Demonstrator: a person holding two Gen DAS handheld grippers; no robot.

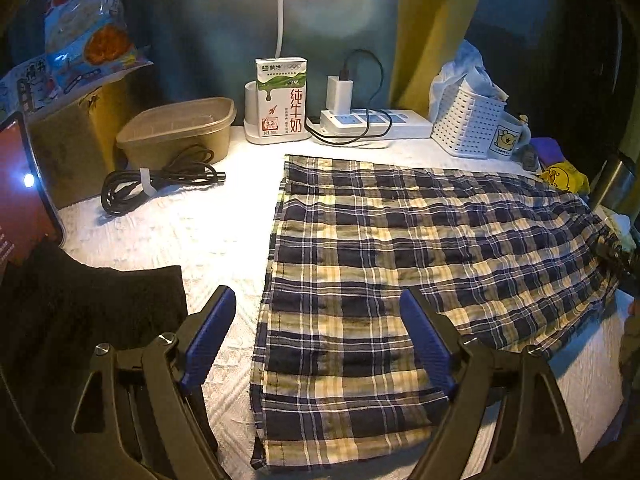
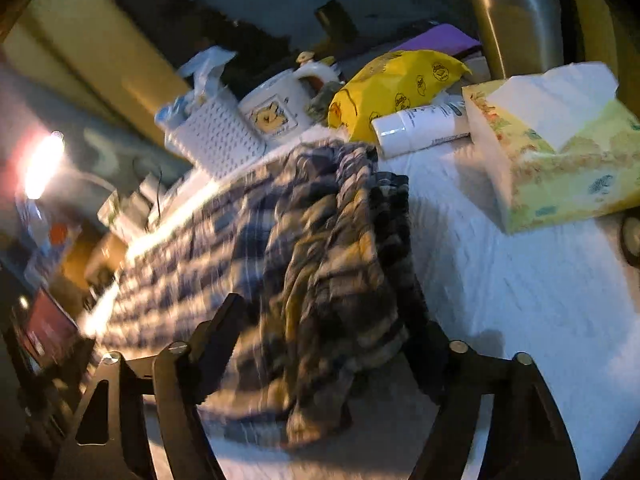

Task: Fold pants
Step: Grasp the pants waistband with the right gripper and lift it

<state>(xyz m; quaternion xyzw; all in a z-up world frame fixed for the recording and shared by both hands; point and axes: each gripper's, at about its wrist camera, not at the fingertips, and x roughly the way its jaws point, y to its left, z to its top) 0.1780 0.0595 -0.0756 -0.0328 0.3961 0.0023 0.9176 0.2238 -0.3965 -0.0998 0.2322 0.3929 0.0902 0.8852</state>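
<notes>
Both grippers spread: left gripper [image 1: 318, 334] over flat plaid pants [image 1: 400, 260]; only right gripper [image 2: 332, 334] shows their bunched waistband.

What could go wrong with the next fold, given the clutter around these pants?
The pants reach close to the mug and white basket, so a sweeping fold might knock them. The bunched waistband between the open right tongs could fold unevenly. The left tongs hold nothing.

- One pair of navy-and-cream plaid cotton pants [image 1: 400, 264]
- One white-and-green milk carton [image 1: 281, 97] behind the pants
- One white power strip [image 1: 376, 124]
- One white perforated plastic basket [image 1: 466, 124]
- One white bear-print mug [image 1: 508, 140]
- One coiled black cable [image 1: 156, 188]
- One yellow-green tissue box [image 2: 560, 160]
</notes>
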